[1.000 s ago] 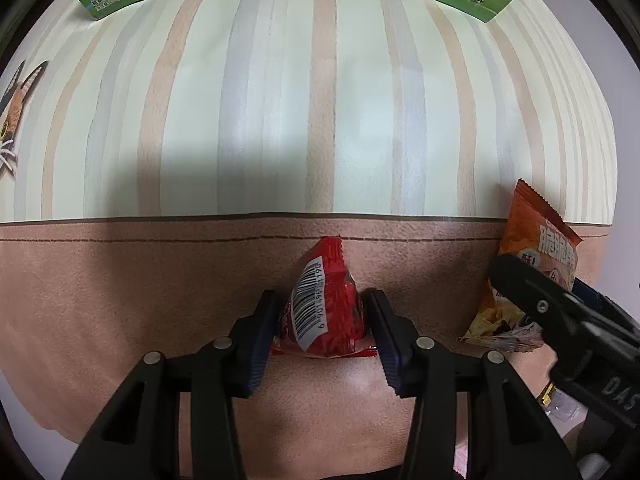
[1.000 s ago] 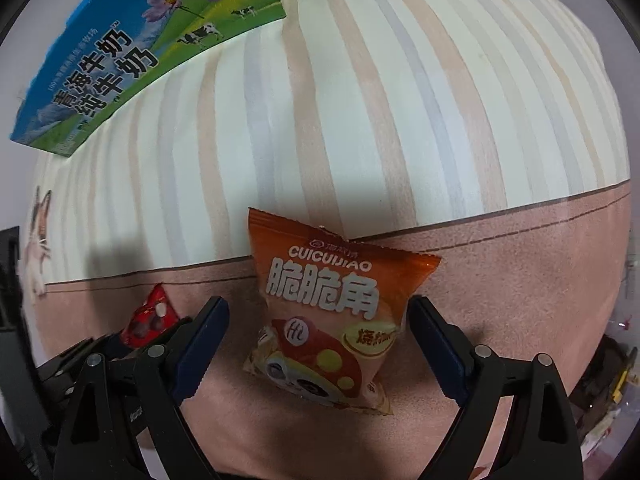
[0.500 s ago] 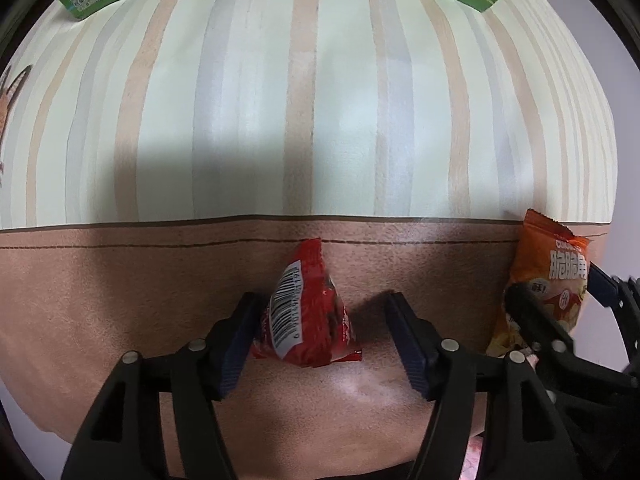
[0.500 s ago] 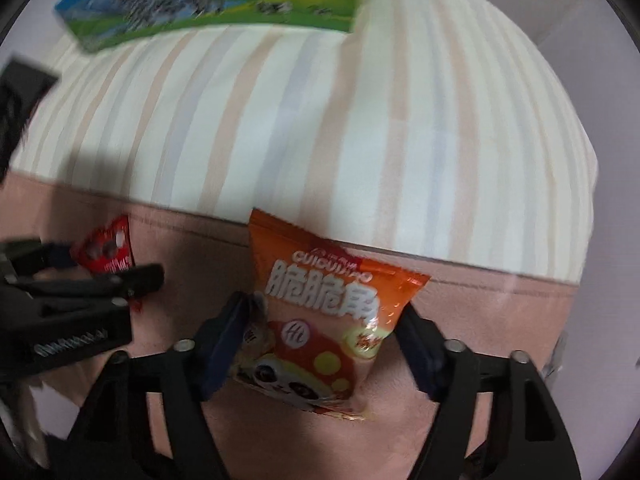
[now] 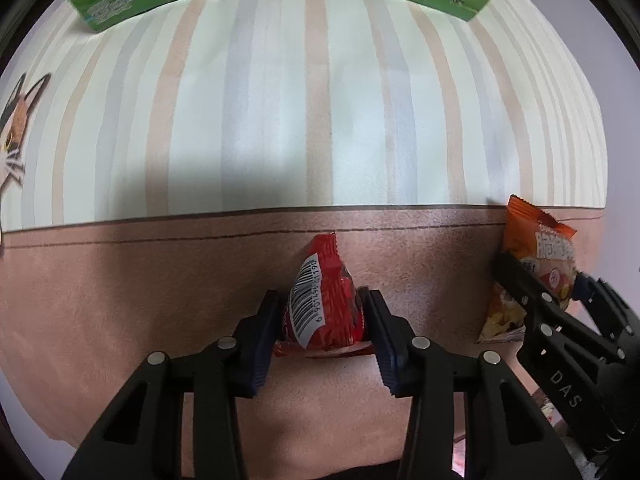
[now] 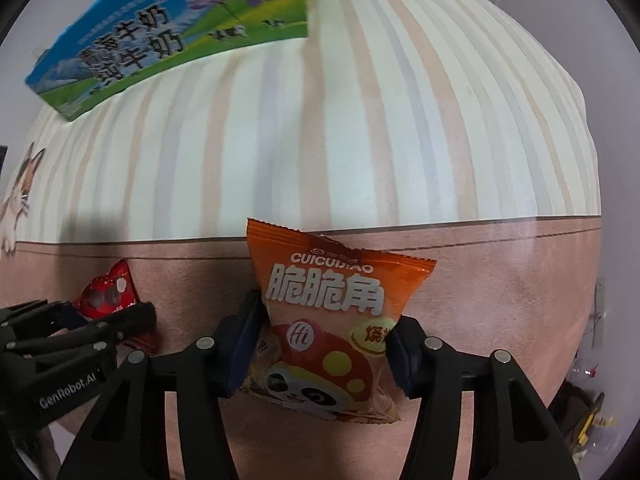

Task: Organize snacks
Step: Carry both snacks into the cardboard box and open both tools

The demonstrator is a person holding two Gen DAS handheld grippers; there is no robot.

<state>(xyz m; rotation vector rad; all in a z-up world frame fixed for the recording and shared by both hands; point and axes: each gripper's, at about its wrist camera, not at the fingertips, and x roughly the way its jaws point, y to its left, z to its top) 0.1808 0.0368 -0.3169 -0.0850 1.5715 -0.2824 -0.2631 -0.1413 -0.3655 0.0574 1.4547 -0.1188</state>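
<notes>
The milk carton (image 6: 168, 40) is cut off by the upper frame edge; a cat print (image 5: 16, 132) is clipped at the left rim. Two snack packets are counted. The left gripper (image 5: 322, 320), slack half a second ago, now clamps the red packet (image 5: 324, 312) on the brown cloth band (image 5: 120, 280). The right gripper (image 6: 324, 340) is closing, its pads against the orange packet (image 6: 328, 312), previously clear of it.

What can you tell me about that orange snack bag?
The orange snack bag is a small, shiny, puffed pouch with crimped ends, white lettering and a cartoon panda. It lies on the brown strip of the tablecloth, top corner reaching the striped part. The right gripper is closing on it, fingers pressing its sides.
</notes>
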